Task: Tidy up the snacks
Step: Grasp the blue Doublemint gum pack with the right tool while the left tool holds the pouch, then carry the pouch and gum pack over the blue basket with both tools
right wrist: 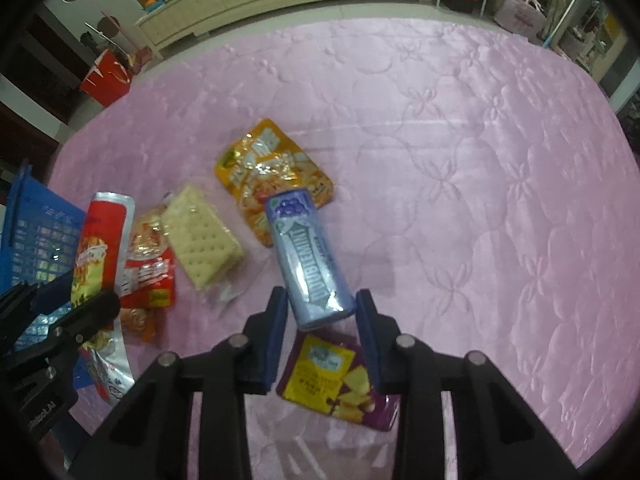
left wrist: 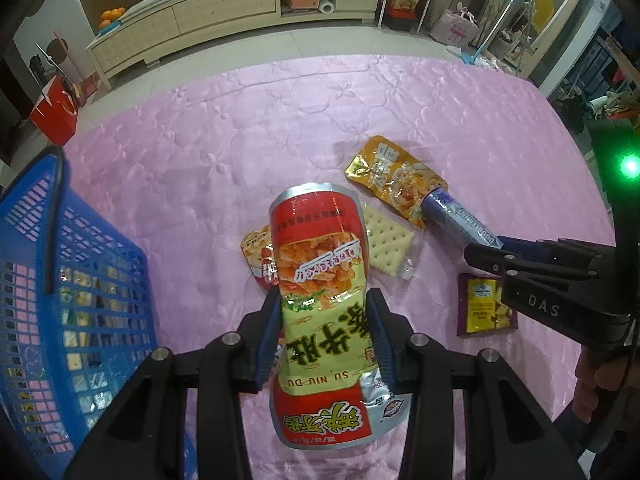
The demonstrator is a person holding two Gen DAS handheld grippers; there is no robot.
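The left gripper [left wrist: 324,340] clamps a red-and-yellow snack bag [left wrist: 320,280] printed "SU NIU DU", held above the pink quilted tablecloth [right wrist: 460,160]. To its right, the right gripper [right wrist: 322,328] has closed on a blue Doublemint gum pack [right wrist: 308,256], its pads pressing the pack's near end. On the cloth lie a soda cracker packet [right wrist: 202,236], an orange pouch [right wrist: 264,164] and a purple-and-yellow sachet [right wrist: 336,384]. At left, a blue plastic basket [left wrist: 44,216] holds several packets, their labels unreadable.
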